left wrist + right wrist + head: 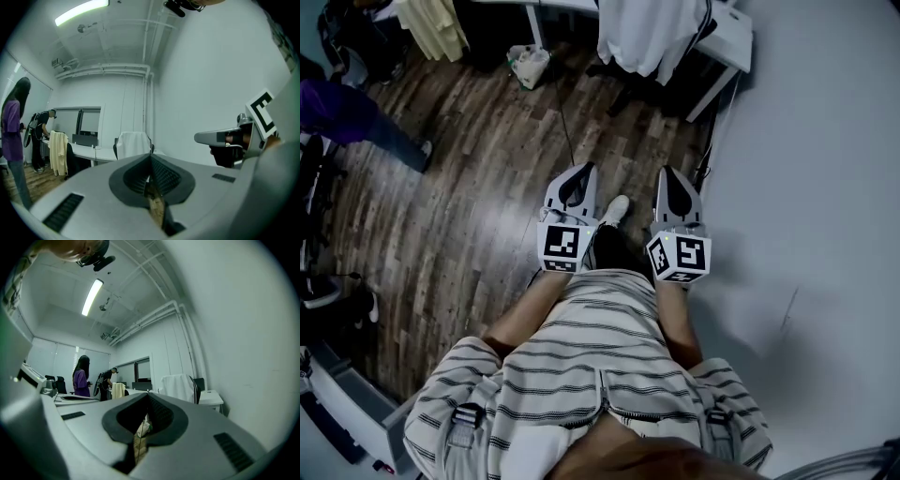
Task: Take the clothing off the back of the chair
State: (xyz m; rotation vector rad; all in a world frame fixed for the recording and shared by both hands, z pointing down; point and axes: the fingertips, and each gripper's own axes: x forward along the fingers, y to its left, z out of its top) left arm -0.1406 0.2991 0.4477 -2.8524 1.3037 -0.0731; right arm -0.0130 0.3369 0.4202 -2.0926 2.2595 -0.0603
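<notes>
Head view: the left hand-held gripper and right hand-held gripper aim at the white clothing at 12 o'clock, well apart; left gripper view: jaws pressed together, empty; right gripper view: likewise, so I'd close in on the chair and spread them before pinching fabric.

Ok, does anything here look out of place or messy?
Only loose clothing: a white garment draped over the chair back by the desk, and a pale yellow garment hanging further left. Nothing looks spilled or damaged.
</notes>
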